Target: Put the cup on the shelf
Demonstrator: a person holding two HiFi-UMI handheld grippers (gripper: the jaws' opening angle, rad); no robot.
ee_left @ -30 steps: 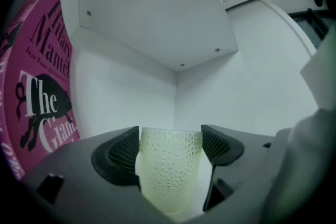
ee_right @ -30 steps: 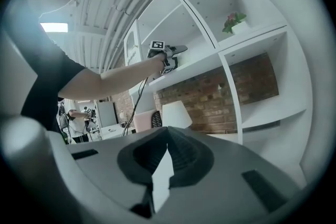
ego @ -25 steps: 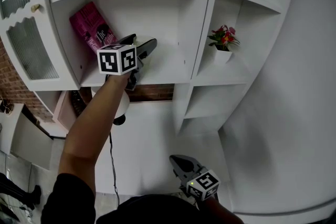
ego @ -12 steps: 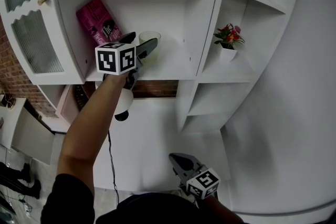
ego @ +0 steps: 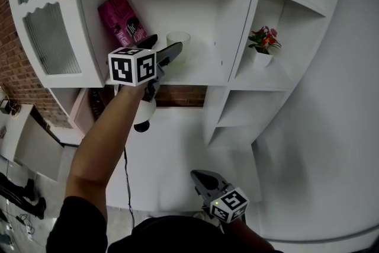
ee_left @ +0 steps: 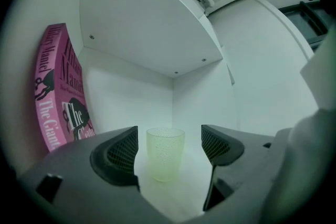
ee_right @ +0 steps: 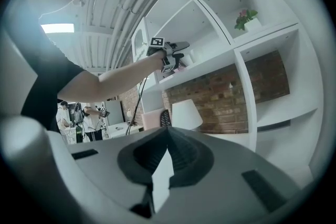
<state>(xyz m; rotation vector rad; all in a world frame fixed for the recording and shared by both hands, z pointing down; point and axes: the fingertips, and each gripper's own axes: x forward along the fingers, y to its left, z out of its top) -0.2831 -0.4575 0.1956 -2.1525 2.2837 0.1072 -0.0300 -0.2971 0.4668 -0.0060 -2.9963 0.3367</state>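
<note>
A pale green translucent cup (ego: 178,44) stands upright on the white shelf (ego: 204,73), right of a leaning pink book (ego: 123,19). My left gripper (ego: 161,47) is held up at the shelf's front edge and is open. In the left gripper view the cup (ee_left: 165,153) stands just beyond the fingertips, between the lines of the two jaws and touching neither. The left gripper (ee_left: 170,147) holds nothing. My right gripper (ego: 204,182) hangs low near my body, and it (ee_right: 167,157) is shut with nothing in it.
A small white pot of red flowers (ego: 263,47) sits in the compartment to the right. A glass-fronted cabinet door (ego: 50,38) stands open at the left. A white lamp (ego: 144,118) is below the shelf, in front of a brick wall. People stand in the far background of the right gripper view.
The cup, earlier mostly hidden between the left gripper's jaws, now stands free beyond them. The left gripper has drawn back a little. The right gripper has stayed put.
</note>
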